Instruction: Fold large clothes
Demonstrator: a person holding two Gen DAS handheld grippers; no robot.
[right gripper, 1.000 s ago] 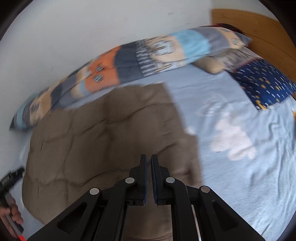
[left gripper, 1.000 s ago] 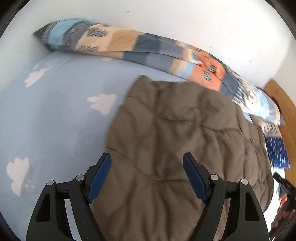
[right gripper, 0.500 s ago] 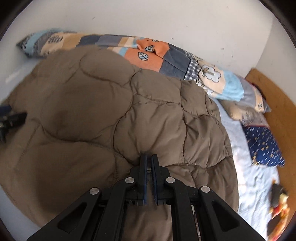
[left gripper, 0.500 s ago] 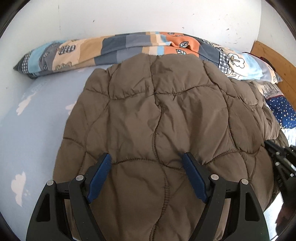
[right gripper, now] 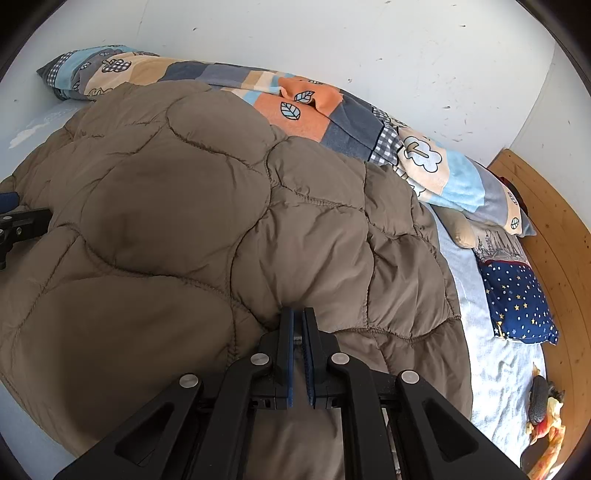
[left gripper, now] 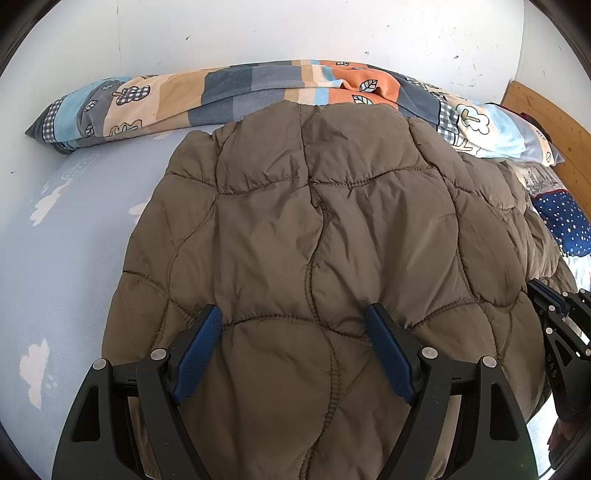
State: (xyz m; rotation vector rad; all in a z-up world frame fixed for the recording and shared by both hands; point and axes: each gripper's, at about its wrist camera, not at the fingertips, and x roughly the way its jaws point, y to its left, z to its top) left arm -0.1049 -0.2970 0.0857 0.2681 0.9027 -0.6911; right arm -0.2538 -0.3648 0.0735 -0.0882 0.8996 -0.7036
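— Where's the coat?

— The brown quilted puffer jacket [left gripper: 314, 236] lies spread across the light blue bedsheet with white cloud shapes [left gripper: 66, 229], its far edge up against the long patchwork pillow in orange, blue and beige [left gripper: 229, 92] that runs along the white wall [left gripper: 295, 29].

— And the tools?

— The left gripper [left gripper: 295, 325] hangs over the near part of the jacket with its blue-padded fingers [left gripper: 201, 339] spread wide, nothing between them, the quilting showing in the gap. The right gripper [right gripper: 298, 325] is clenched: its fingers are pressed nearly together, and the tips sit right at a puckered fold of the brown fabric. Whether any cloth is really pinched there, I cannot tell from here.

— Do they see each other?

— Yes, each one shows at the edge of the other's view, both at the jacket's near side.

— What else is on the bed?

— A dark blue cushion with small stars [right gripper: 517, 302] sits beside the jacket near the wooden headboard [right gripper: 554, 236], with a grey printed cushion [right gripper: 498, 243] just behind it.
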